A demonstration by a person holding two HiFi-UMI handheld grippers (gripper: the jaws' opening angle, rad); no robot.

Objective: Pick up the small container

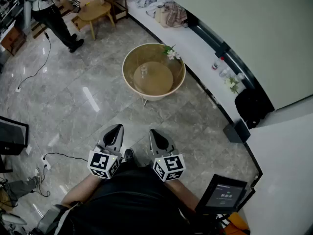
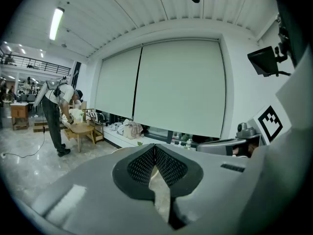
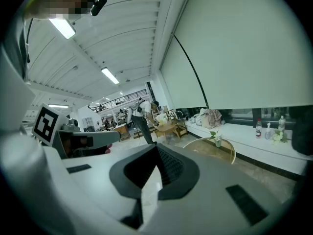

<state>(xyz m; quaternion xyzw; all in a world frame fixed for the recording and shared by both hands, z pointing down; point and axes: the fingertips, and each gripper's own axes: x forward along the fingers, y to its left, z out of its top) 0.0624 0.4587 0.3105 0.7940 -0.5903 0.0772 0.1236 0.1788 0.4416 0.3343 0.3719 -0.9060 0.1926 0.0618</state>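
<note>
1. Grey marble floor [image 1: 73,97] fills the head view, with a round rimmed table [image 1: 128,77] beside a long white ledge [image 1: 195,43].
2. Only the head view shows me the small container [image 1: 144,71]. It stands upright on the tabletop, left of centre and well ahead of both grippers.
3. It looks clear and tiny, and I cannot read any finer detail.
4. The right gripper view catches the table's rim and a flowering sprig [image 3: 215,137], which the left gripper view barely shows.
5. The left gripper [image 2: 155,148] has its jaws pressed together with nothing between them.
6. The right gripper [image 3: 157,148] is likewise closed and empty.
7. Both are close to the person's body.
</note>
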